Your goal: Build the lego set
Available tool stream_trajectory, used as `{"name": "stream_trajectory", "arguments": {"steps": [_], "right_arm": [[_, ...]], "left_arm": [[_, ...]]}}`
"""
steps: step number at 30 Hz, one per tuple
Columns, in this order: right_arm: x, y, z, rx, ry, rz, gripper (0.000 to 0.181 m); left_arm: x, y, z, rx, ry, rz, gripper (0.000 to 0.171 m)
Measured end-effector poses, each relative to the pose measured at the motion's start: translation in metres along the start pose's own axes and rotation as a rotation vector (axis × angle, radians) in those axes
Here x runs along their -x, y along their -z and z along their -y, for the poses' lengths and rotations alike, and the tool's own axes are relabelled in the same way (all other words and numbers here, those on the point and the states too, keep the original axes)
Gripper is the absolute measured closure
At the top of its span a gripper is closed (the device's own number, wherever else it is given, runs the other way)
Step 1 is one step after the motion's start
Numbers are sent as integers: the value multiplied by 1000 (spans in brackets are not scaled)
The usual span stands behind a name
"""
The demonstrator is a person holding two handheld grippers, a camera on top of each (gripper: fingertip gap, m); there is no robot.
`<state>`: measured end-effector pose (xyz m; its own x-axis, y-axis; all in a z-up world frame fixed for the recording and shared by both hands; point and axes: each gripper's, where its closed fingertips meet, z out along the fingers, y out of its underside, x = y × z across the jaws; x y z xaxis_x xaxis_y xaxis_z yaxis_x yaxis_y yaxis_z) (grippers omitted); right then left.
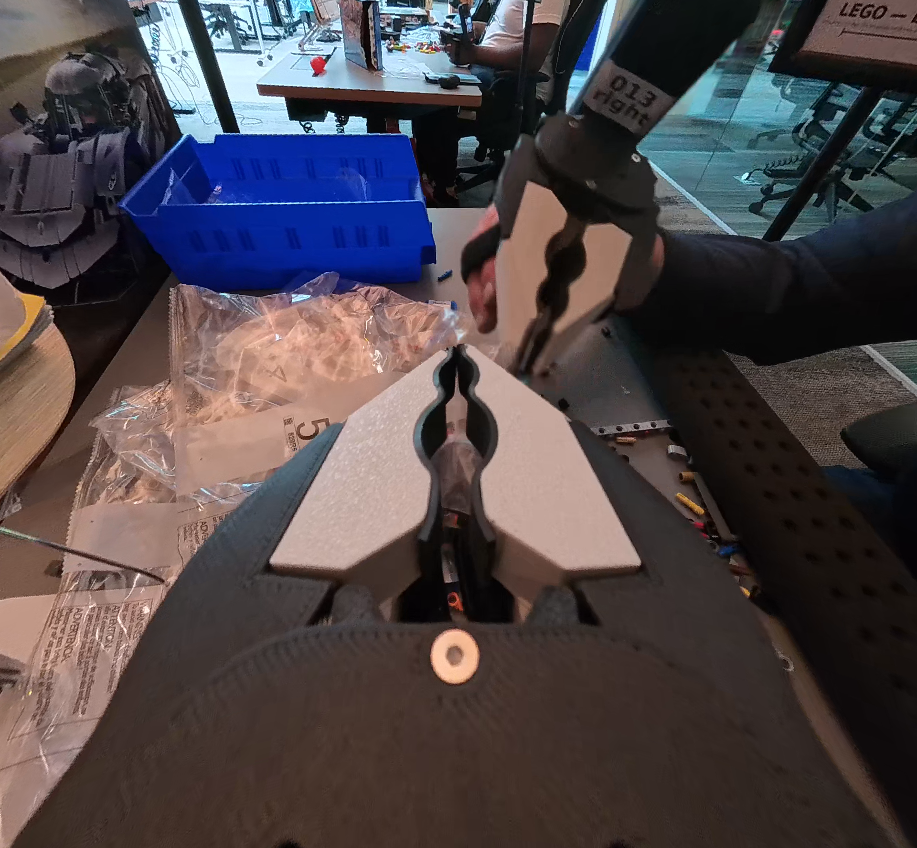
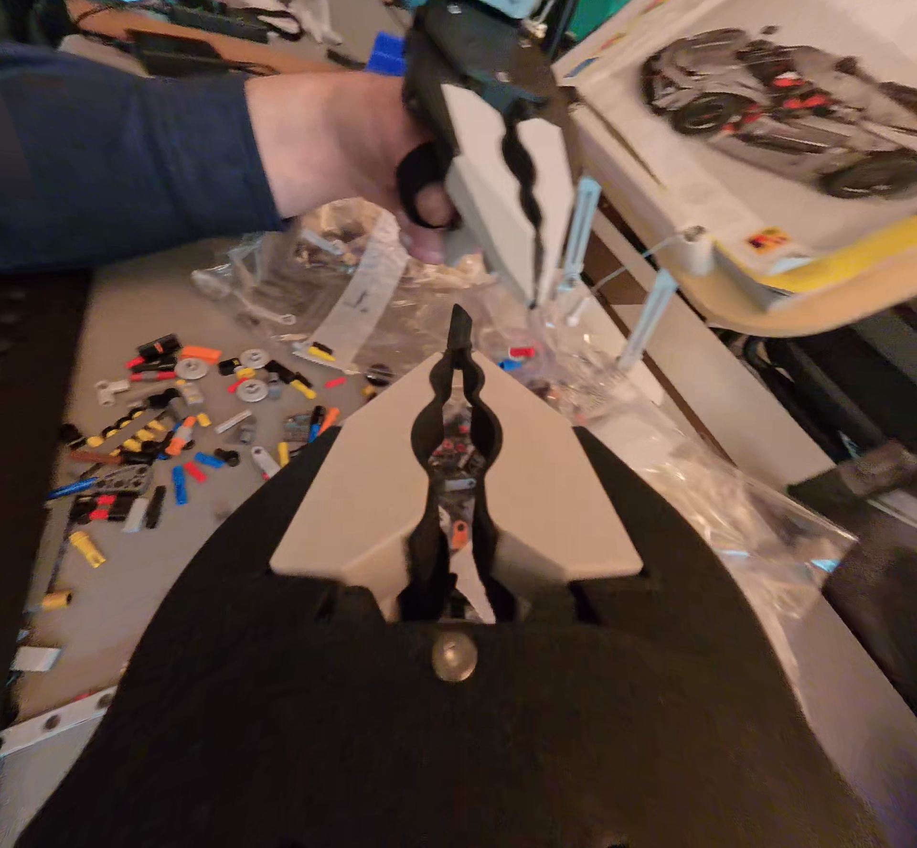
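My left gripper (image 1: 456, 351) is shut, and its tips seem to pinch the corner of a clear plastic parts bag (image 1: 307, 342). In the right wrist view it (image 2: 533, 300) points down onto the bags (image 2: 397, 308). My right gripper (image 2: 459, 355) is shut on a small black piece (image 2: 459, 325) that sticks out past the tips. In the left wrist view the right gripper (image 1: 523, 367) points down at the grey table just right of my left gripper's tips. Several loose coloured pieces (image 2: 173, 427) lie on the table to the left; several also show in the left wrist view (image 1: 694, 506).
A blue bin (image 1: 278, 233) stands behind the bags. A black perforated board (image 1: 769, 452) lies at the right. An instruction book with a car picture (image 2: 769, 104) rests on a raised stand. The set's box (image 1: 74, 129) stands at the left. A person sits at a far table. Only a small space, under 4 cm, lies between the two pairs of fingers.
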<state>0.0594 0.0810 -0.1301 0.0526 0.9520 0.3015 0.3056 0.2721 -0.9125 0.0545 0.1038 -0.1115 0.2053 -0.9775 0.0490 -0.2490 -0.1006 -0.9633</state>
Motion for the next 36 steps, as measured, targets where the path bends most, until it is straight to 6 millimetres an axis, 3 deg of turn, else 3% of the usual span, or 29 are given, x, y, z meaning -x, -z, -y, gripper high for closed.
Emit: {"name": "stream_trajectory", "arguments": {"steps": [5, 9, 12, 15, 23, 26, 32, 34, 36], "right_arm": [[-18, 14, -2, -22, -47, -52, 181], [-14, 19, -19, 75, -33, -11, 181], [-27, 22, -38, 151, -40, -71, 181], [-27, 24, -31, 93, -86, -46, 181], [6, -9, -52, 227, -22, 64, 181], [7, -19, -68, 312, 8, 58, 181], [-55, -7, -80, 347, -39, -196, 181], [-63, -7, -90, 401, -28, -234, 181], [-56, -12, -108, 491, -17, -207, 173]], "left_arm": [[0, 0, -3, 13, 2, -4, 171], [2, 1, -3, 10, 2, 7, 171], [4, 3, -3, 4, 4, 16, 171], [6, 5, -3, 0, 10, 24, 171], [11, 27, 10, -75, 6, 69, 171], [13, 32, 12, -90, 5, 79, 171], [13, 32, 15, -103, 5, 80, 171], [13, 31, 14, -102, 5, 80, 171], [13, 31, 14, -100, 6, 78, 171]]}}
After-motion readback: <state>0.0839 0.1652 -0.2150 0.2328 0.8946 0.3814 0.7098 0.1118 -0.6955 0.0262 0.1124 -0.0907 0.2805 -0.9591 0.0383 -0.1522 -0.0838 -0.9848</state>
